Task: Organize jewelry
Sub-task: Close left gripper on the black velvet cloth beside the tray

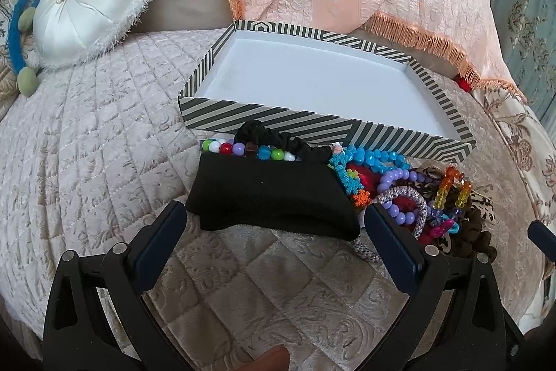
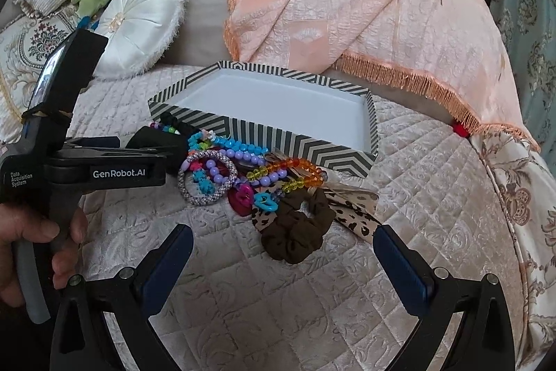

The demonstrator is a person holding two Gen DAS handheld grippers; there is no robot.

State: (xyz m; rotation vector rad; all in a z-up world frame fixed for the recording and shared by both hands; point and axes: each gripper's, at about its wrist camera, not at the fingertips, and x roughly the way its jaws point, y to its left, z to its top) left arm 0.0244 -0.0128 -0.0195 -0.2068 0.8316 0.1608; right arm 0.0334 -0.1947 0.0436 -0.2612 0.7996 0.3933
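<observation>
Both tongs, left tongs and right tongs, spread wide, gripping nothing. One striped box, one black pouch, one jewelry pile on quilted bed.

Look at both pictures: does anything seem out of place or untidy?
Yes. The striped tray holds nothing, while the bracelets, scrunchies and a black cloth lie heaped and tangled on the quilt against its front wall. Nothing looks broken.
</observation>
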